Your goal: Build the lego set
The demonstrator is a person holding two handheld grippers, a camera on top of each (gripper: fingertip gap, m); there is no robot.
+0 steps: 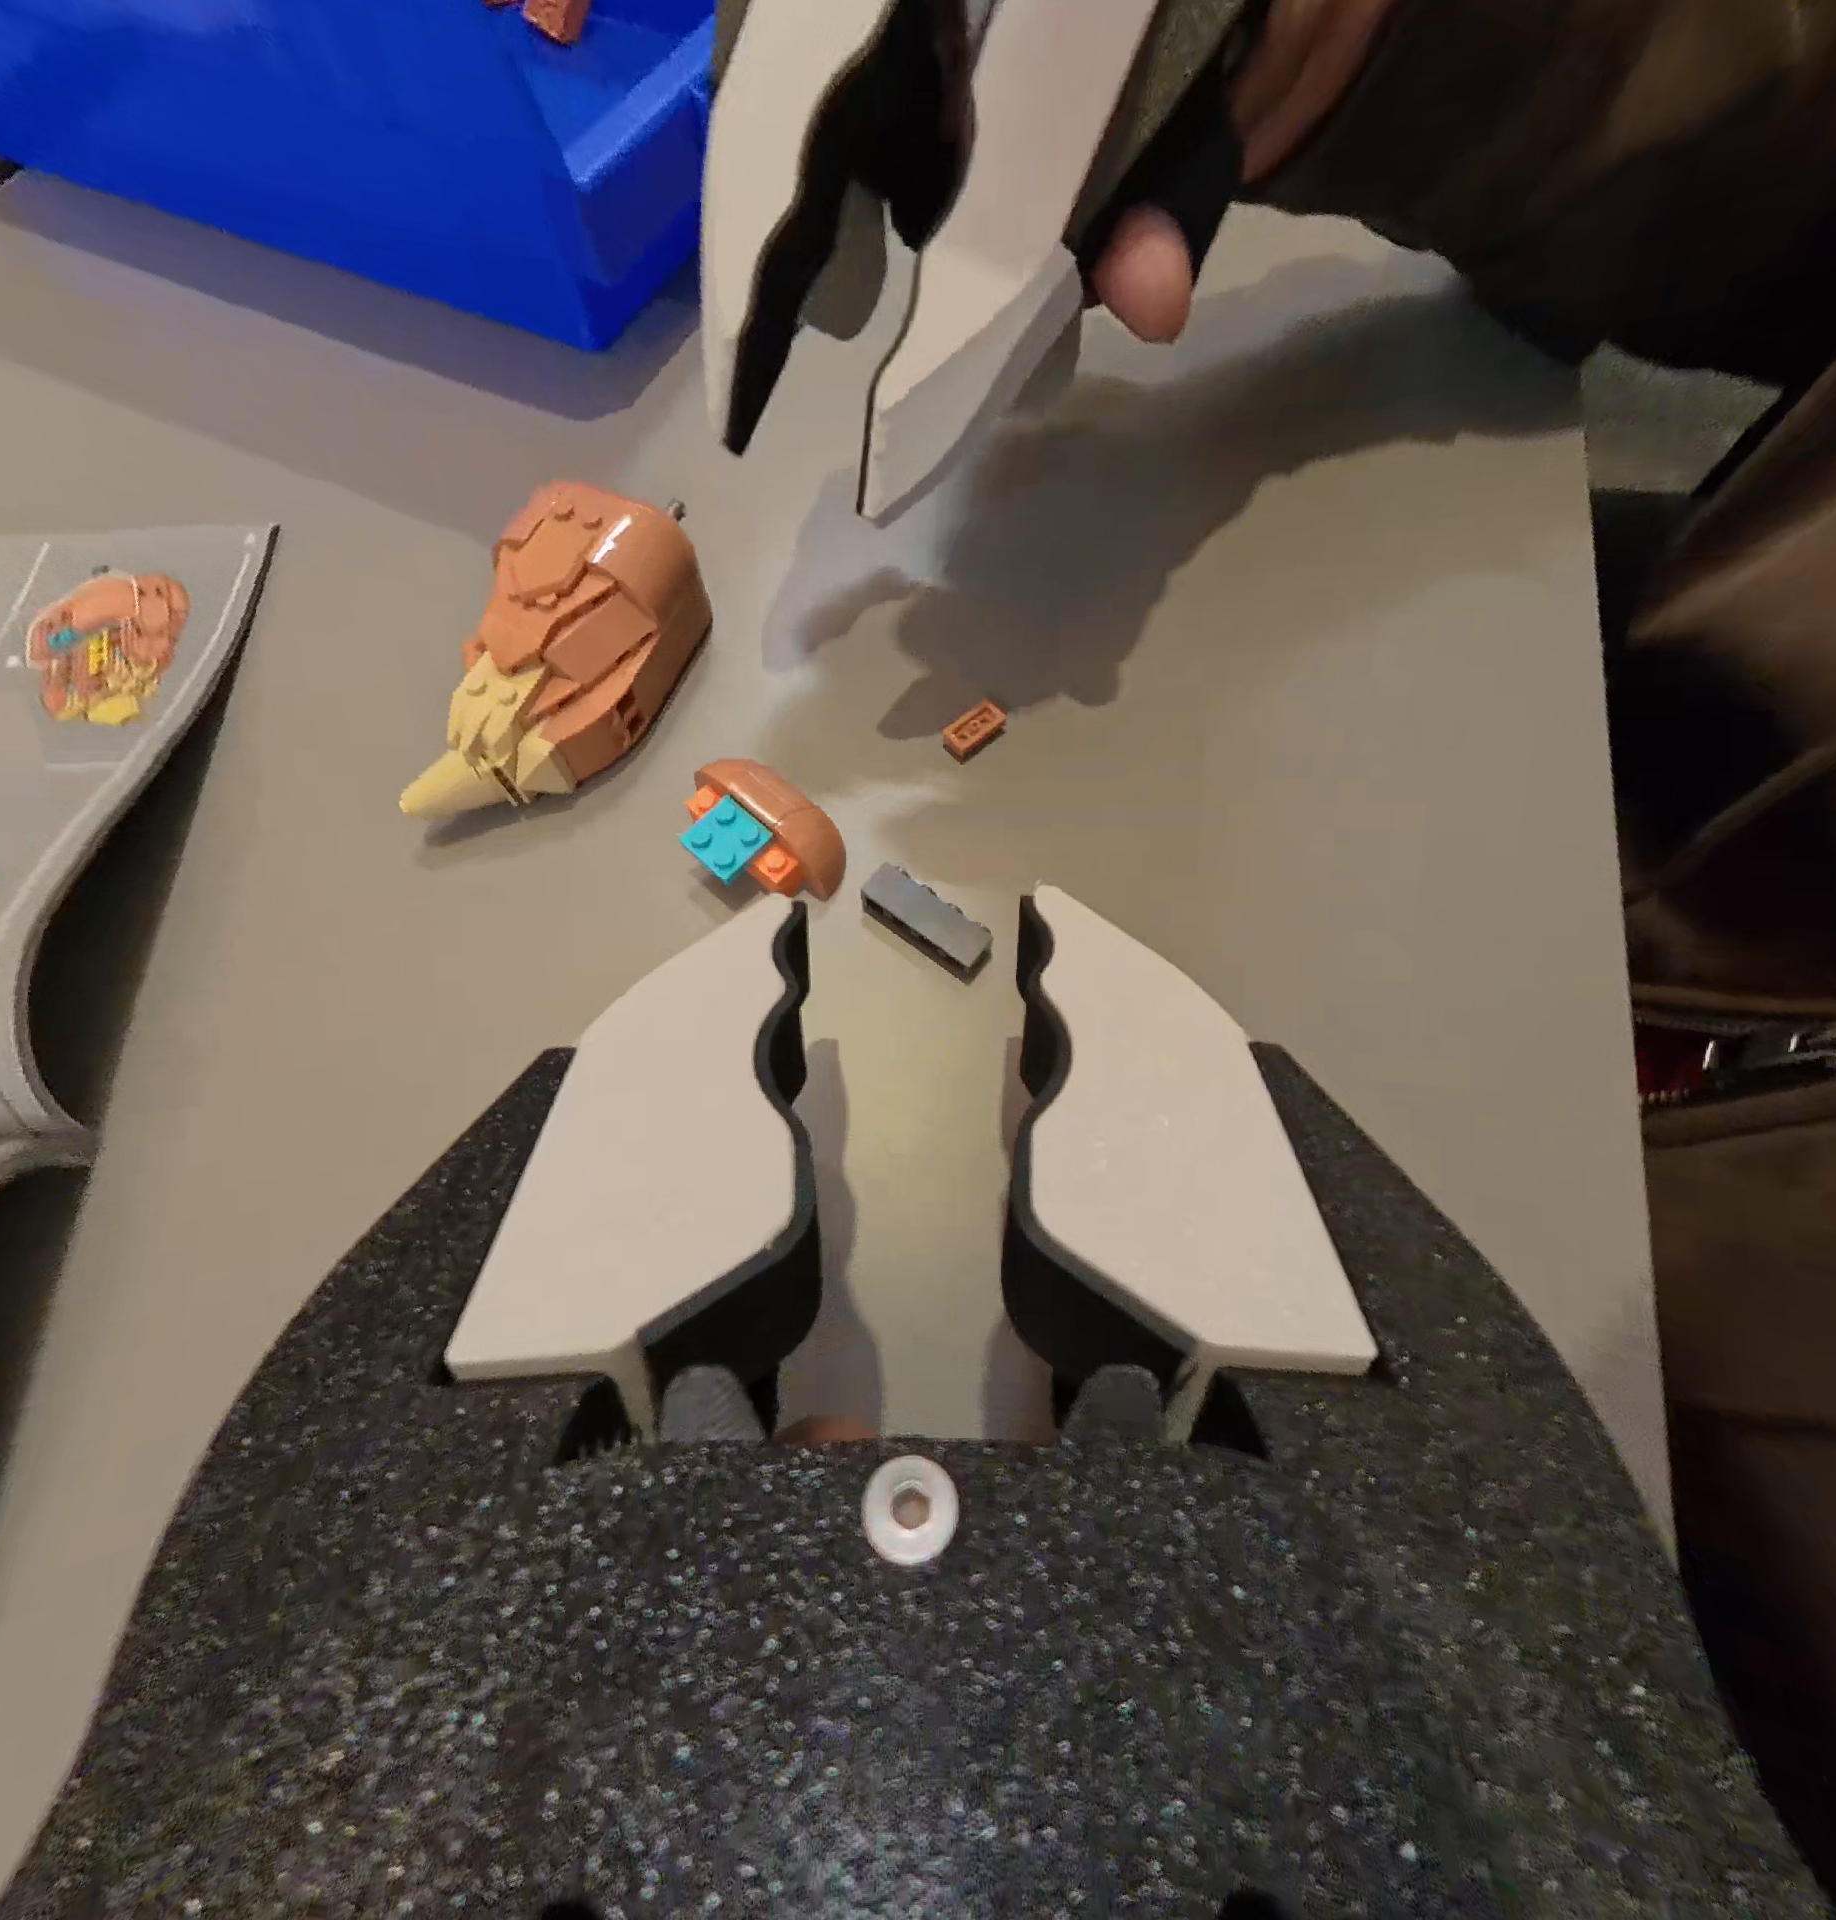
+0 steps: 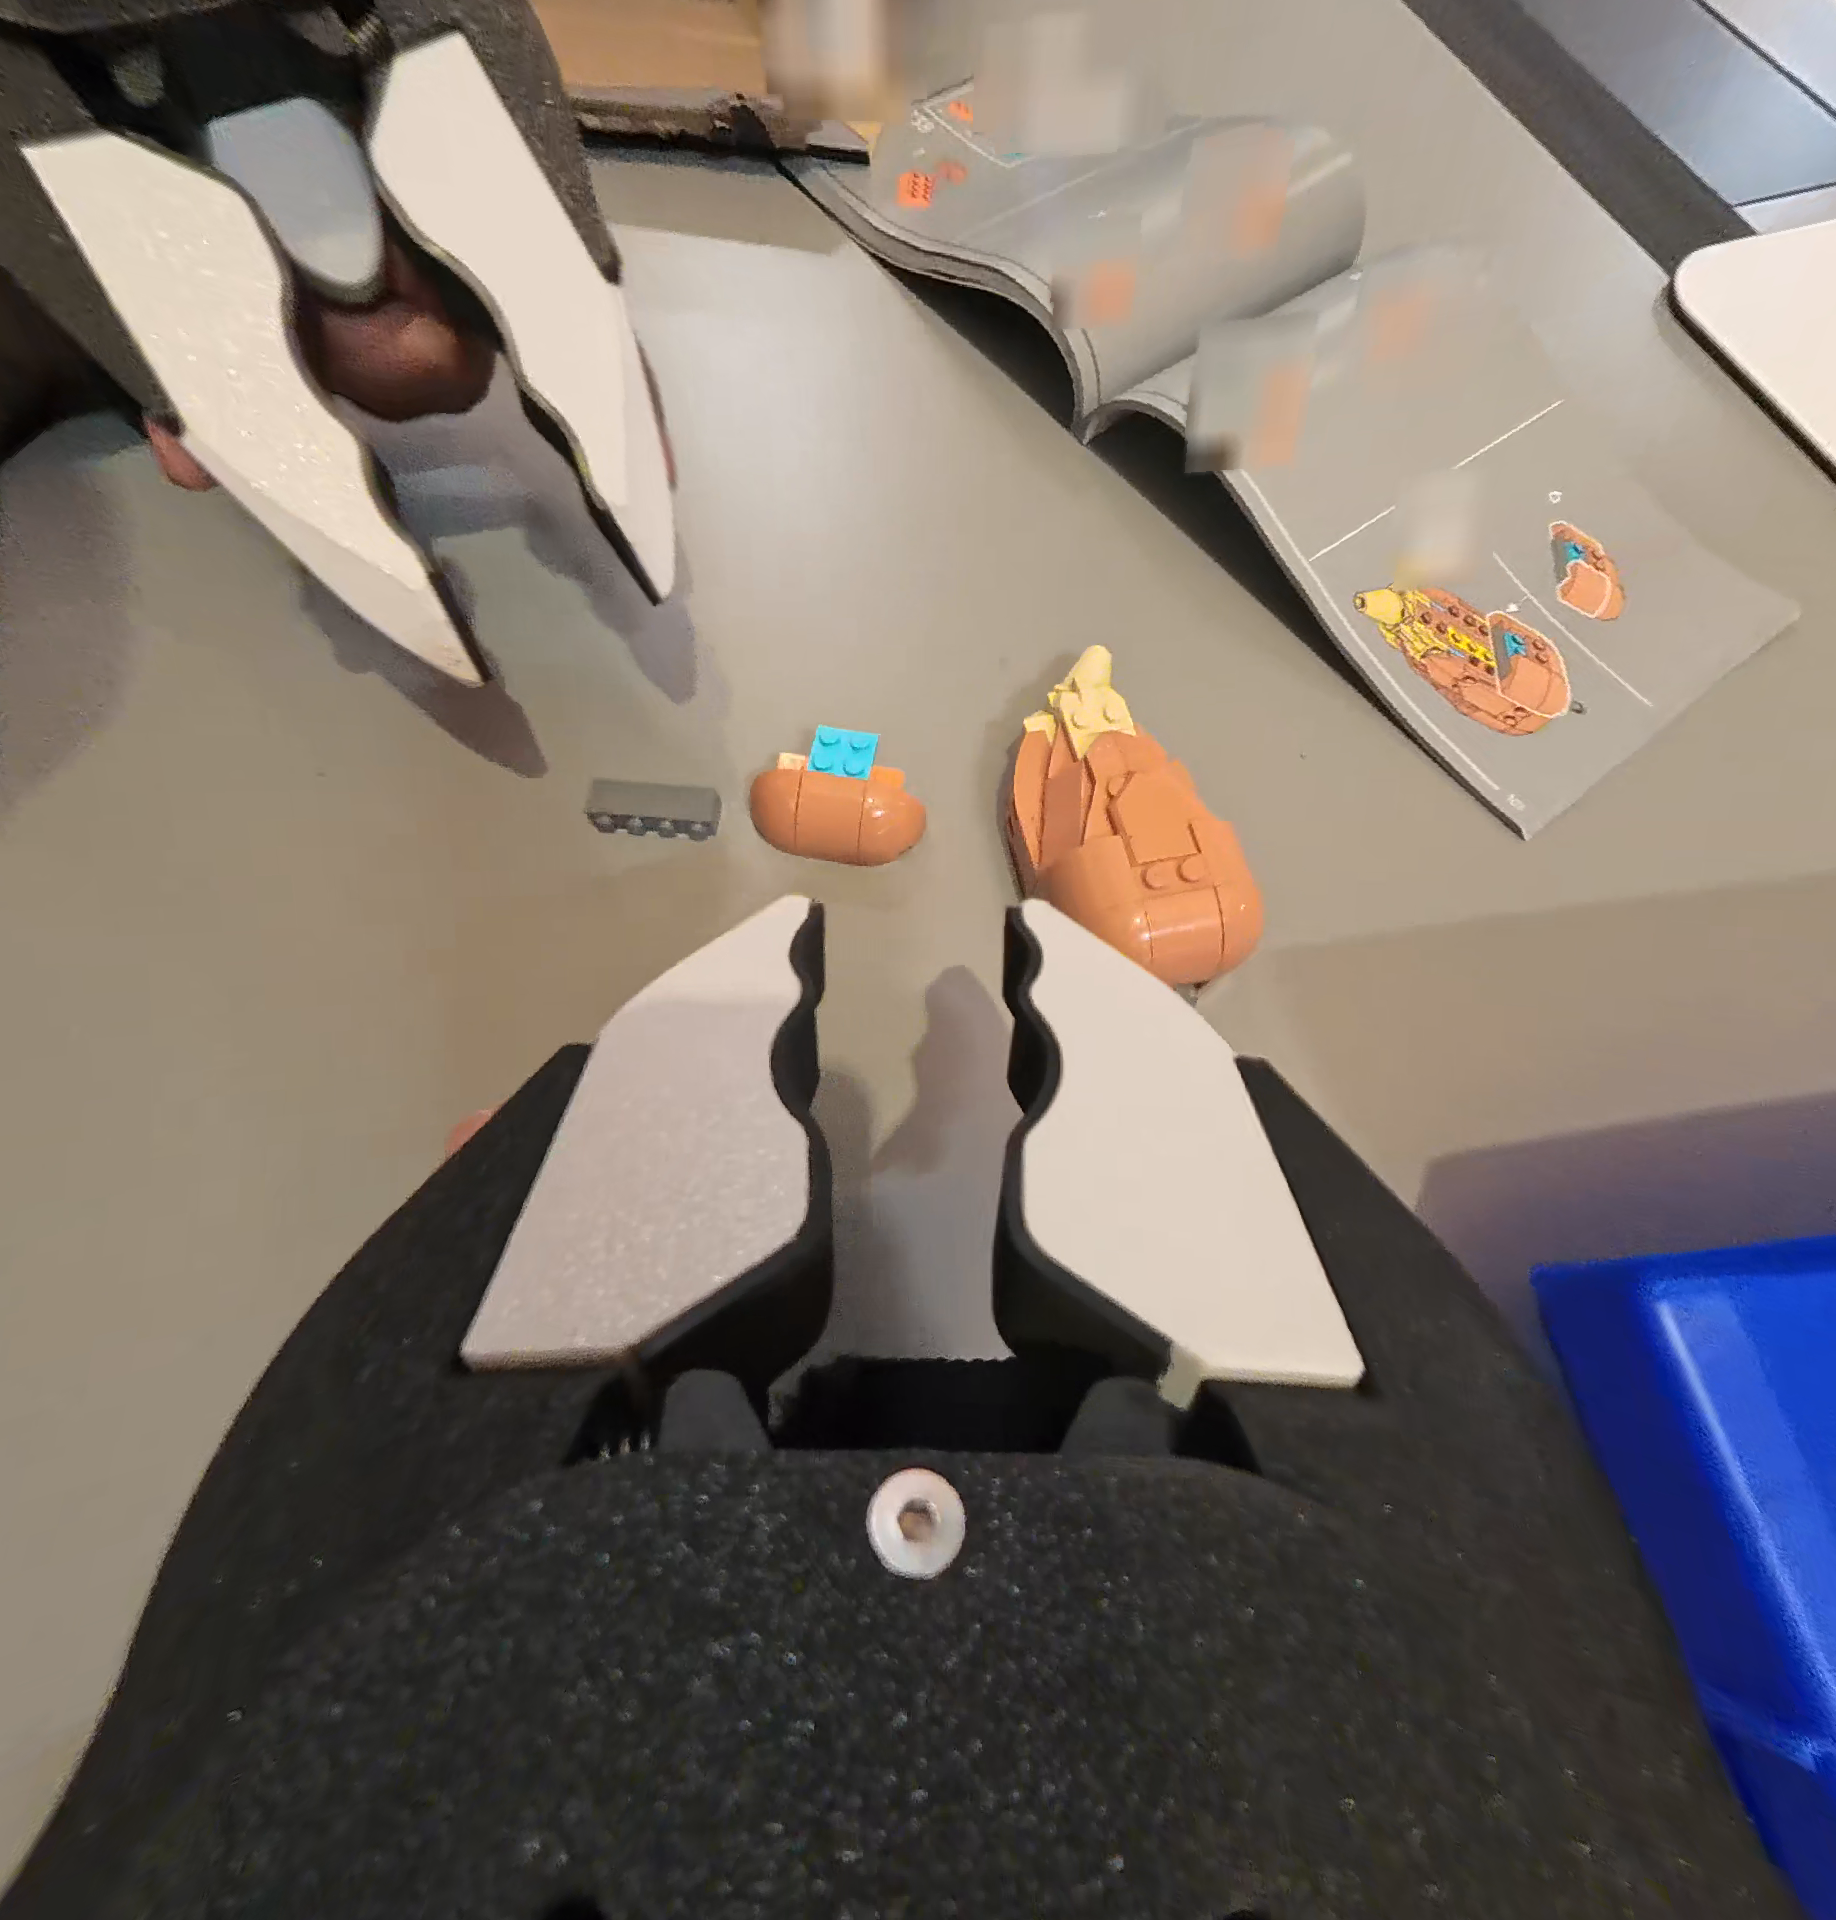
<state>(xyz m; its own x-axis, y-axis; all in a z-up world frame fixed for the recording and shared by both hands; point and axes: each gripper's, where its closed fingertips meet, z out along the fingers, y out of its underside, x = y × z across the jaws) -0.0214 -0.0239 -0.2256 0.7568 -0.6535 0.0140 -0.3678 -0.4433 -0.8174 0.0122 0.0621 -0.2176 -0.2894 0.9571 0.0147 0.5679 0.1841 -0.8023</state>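
Dark grey brick [image 1: 926,921]: loose on the grey table [image 1: 322,935], just ahead of the left gripper [image 1: 914,904], long axis slanting across its gap, beside the small brown sub-assembly [image 1: 763,826]. Left gripper nearer; jaws apart, empty. Right gripper [image 2: 914,914]: jaws apart, empty, farther off; larger brown model [image 2: 1127,842] just ahead to its right.

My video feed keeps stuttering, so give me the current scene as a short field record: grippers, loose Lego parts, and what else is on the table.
left gripper: open, empty, above the table
right gripper: open, empty
dark grey brick: loose on the table, just ahead of the left fingertips
small brown sub-assembly with turquoise plate: loose, beside the grey brick
small brown plate: lying alone
large brown and tan model: on the table, untouched
instruction booklet: open
blue bin: at the table edge
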